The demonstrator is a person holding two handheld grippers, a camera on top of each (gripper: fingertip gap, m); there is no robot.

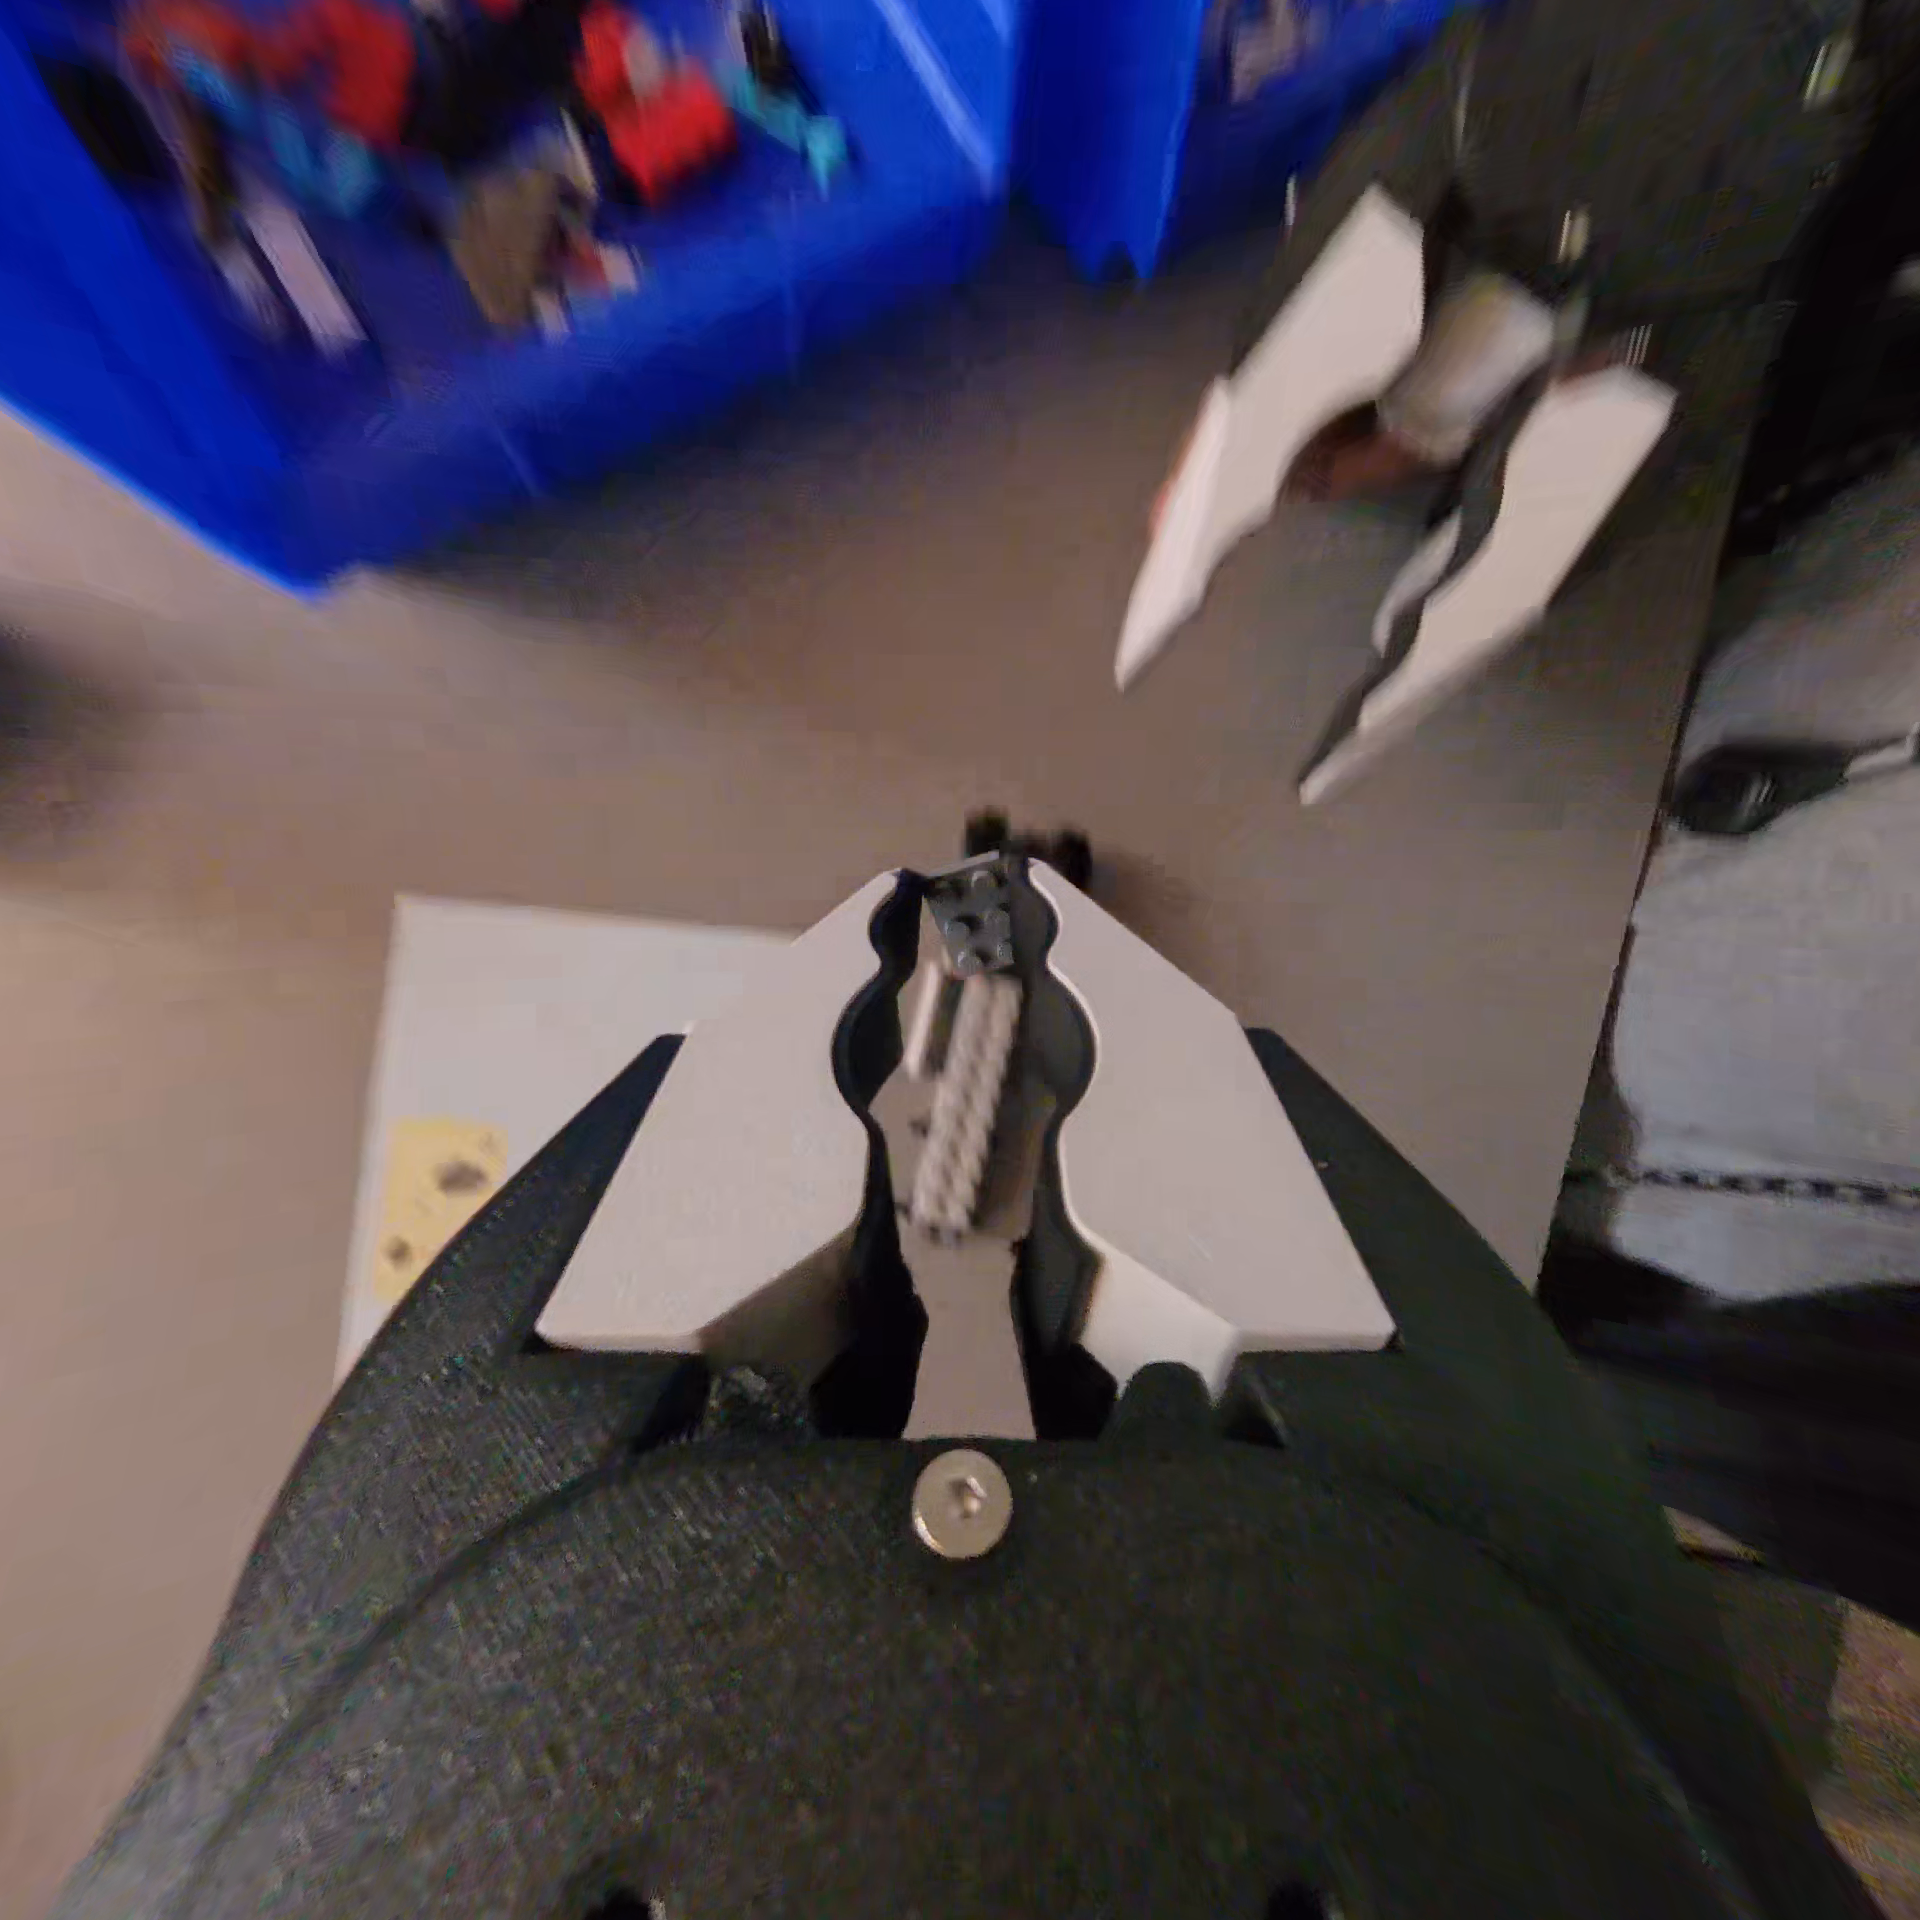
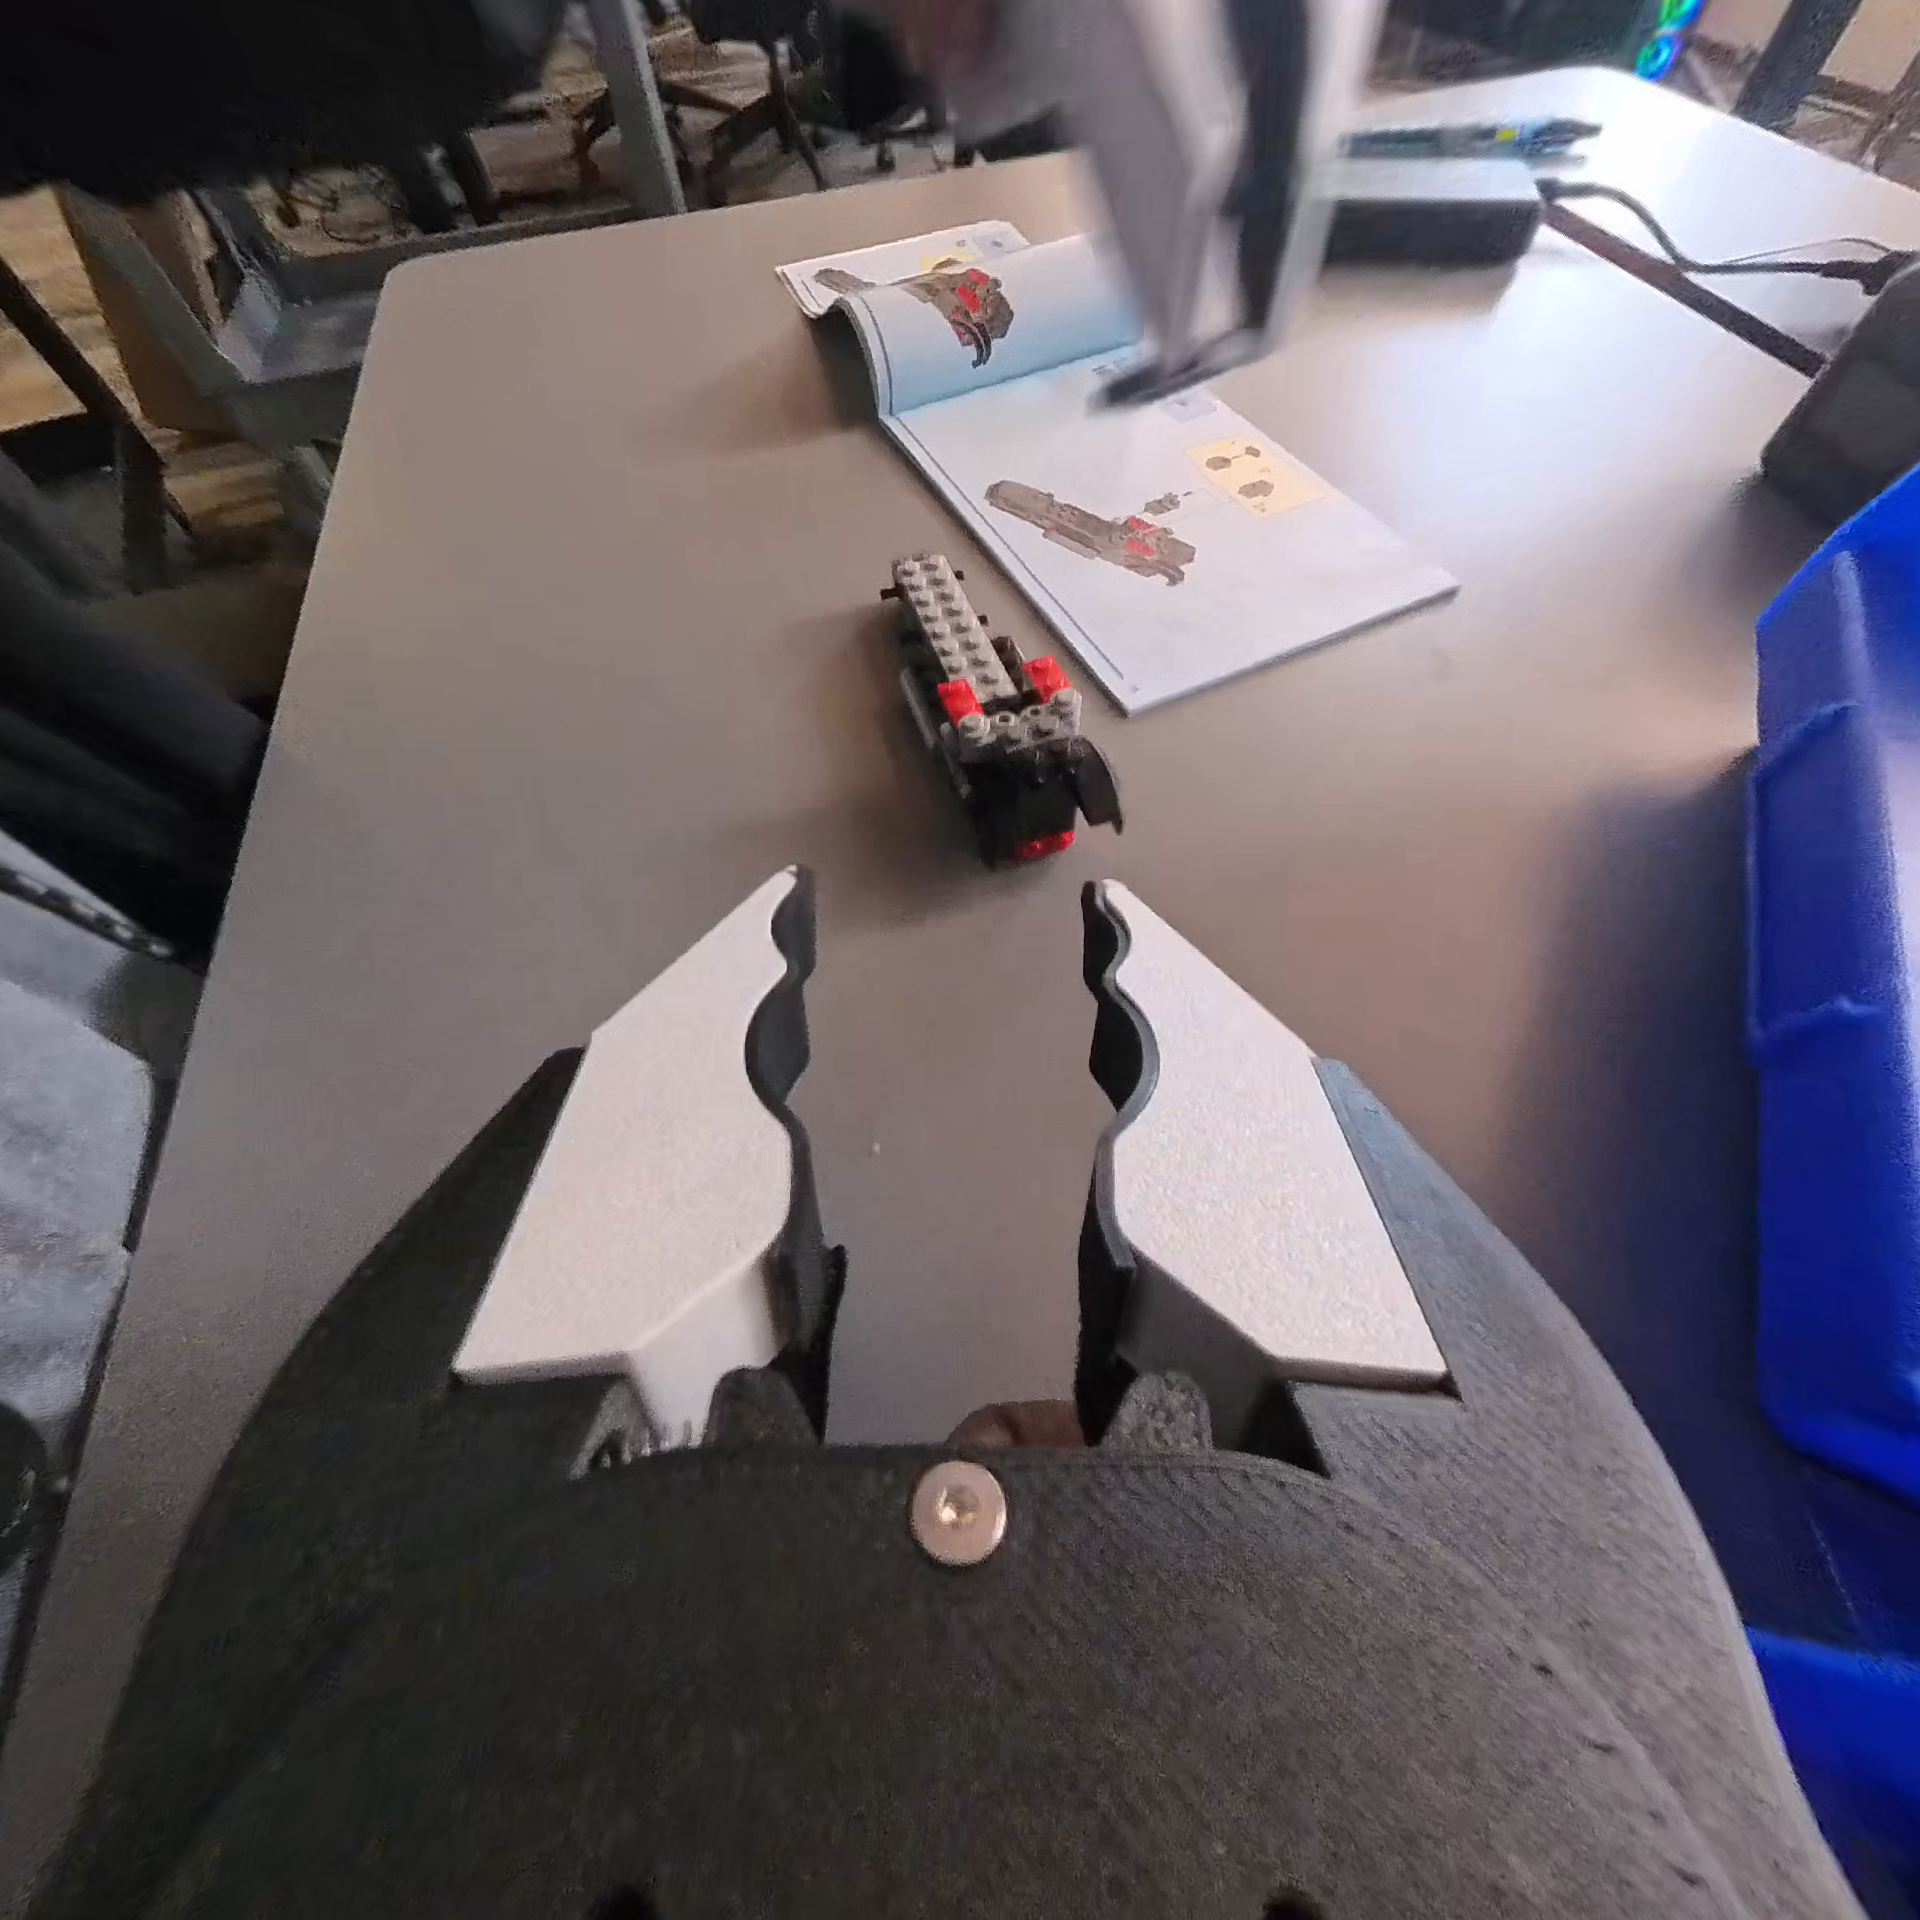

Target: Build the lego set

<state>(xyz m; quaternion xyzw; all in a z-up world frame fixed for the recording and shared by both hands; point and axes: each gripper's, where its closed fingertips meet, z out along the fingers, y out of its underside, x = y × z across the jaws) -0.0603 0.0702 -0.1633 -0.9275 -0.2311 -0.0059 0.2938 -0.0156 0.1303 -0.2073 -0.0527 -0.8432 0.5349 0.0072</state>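
My left gripper (image 1: pixel 971 883) is shut on a small dark grey lego plate (image 1: pixel 974 923), held at the fingertips above the table. Through the finger gap I see the blurred light grey studded top of the lego model (image 1: pixel 964 1127) below. In the right wrist view the model (image 2: pixel 987 707) lies on the grey table: long, grey at the far end, with red bricks and a black near end. My right gripper (image 2: pixel 945 894) is open and empty, its tips just short of the model's black end. The left gripper (image 2: pixel 1174 364) shows blurred over the instruction booklet (image 2: pixel 1143 520).
Blue bins (image 1: pixel 623 416) with several loose lego pieces stand at the far side; one bin (image 2: pixel 1839 935) is close on my right. The open booklet (image 1: pixel 520 1018) lies beside the model. The right gripper (image 1: pixel 1221 732) hangs open near the table edge. A black box (image 2: pixel 1434 218) with cables sits beyond. The gap from one gripper's tips to the other's is roughly 10 cm.
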